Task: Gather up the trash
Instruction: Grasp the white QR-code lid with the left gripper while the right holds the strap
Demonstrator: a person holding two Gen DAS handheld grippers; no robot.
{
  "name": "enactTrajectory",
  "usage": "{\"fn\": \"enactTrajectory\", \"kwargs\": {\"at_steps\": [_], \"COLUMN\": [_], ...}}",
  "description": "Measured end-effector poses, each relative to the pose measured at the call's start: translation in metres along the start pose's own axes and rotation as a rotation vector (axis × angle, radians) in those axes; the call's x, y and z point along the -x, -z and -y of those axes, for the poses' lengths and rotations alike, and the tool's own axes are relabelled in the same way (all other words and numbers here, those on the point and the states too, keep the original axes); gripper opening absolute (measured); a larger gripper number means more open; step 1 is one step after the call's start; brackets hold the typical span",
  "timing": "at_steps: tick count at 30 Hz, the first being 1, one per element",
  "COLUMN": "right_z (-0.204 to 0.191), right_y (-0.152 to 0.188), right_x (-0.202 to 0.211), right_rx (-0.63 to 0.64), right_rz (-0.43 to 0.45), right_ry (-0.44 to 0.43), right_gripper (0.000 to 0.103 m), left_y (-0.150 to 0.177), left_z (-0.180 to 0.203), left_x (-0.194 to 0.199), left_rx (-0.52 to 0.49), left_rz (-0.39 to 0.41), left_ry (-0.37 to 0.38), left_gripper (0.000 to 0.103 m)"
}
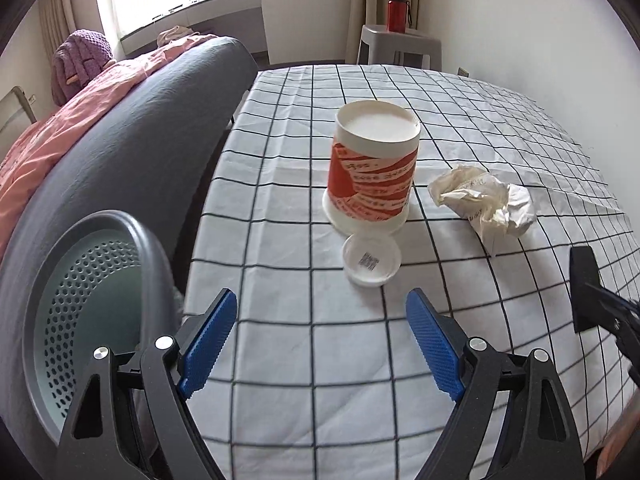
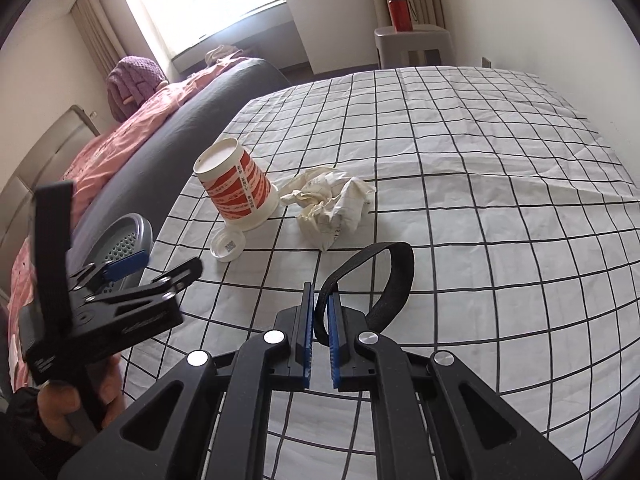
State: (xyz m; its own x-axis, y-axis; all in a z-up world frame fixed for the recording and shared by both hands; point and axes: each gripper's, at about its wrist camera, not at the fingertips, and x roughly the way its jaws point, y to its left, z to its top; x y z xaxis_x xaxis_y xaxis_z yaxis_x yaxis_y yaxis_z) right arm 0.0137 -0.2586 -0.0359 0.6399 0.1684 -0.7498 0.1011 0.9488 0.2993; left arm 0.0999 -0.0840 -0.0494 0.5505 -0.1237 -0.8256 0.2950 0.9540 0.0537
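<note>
From the left wrist view, the left hand-held gripper (image 1: pixel 320 344) is hanging released, its blue pads (image 1: pixel 210 344) spread wide with nothing between them, over the checked tabletop (image 1: pixel 460 128). Ahead of it an upside-down paper cup (image 1: pixel 372 168) is standing on its rim, a small white lid (image 1: pixel 372 260) is lying just in front of it, touching or nearly so, and a crumpled paper wad (image 1: pixel 484 204) is sitting just beside the cup to the right. A perforated bin (image 1: pixel 92 312) is waiting low at the left, beside the tabletop edge. The lid is lying flat and low, so pads closing on it are likely to be scraping the cloth and bunching it, or skating the lid into the cup. The tall light cup is likely to be tipping and rolling toward the edge if nudged.

From the right wrist view, the right hand-held gripper (image 2: pixel 319 320) is clenched on a black strap (image 2: pixel 384 280), whose loop is curling out ahead of the pads. The cup, lid (image 2: pixel 228 245) and paper wad (image 2: pixel 332 208) are lying beyond it, and the left hand-held gripper (image 2: pixel 160 268) is hovering near the bin (image 2: pixel 124 240). The strap is only pinched at a narrow fold, so it may be slipping free during a carry, and its loose loop may be snagging the wad or sweeping the lid off.
</note>
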Motion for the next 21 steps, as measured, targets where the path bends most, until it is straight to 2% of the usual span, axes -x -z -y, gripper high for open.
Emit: {"fn": "enactTrajectory", "kwargs": {"at_steps": [10,13,15,17,19,21], "right_z": [0.004,0.004,0.005,0.005,0.005,0.005], "right_y": [-0.006,-0.007,-0.008,-0.007,-0.007,-0.007], "right_x": [0.012,0.013,0.014,0.014,0.015,0.015], "right_rx": [-0.019,-0.020,-0.024,-0.023,-0.021,-0.023], "right_rz": [0.024,0.028,0.029,0.029,0.030,0.029], "right_ry": [-0.036,-0.042,-0.046,-0.049,-0.048,-0.047], "right_gripper": [0.008,0.008,0.008,0.008,0.008,0.008], "left_y": [-0.015,-0.016,-0.017,-0.017,-0.017,-0.015], "left_z": [0.024,0.026,0.029,0.033,0.036,0.039], "left_x": [-0.043,-0.045,-0.045,-0.043,-0.041,-0.040], "left_rx": [-0.003,0.001,-0.012,-0.023,-0.027,-0.030], "left_rz": [-0.068,-0.055,-0.047,-0.044,-0.048,-0.046], "left_ry": [-0.055,-0.056,-0.052,-0.021,0.018,0.028], "left_gripper": [0.082,0.080,0.073,0.054,0.039,0.039]}}
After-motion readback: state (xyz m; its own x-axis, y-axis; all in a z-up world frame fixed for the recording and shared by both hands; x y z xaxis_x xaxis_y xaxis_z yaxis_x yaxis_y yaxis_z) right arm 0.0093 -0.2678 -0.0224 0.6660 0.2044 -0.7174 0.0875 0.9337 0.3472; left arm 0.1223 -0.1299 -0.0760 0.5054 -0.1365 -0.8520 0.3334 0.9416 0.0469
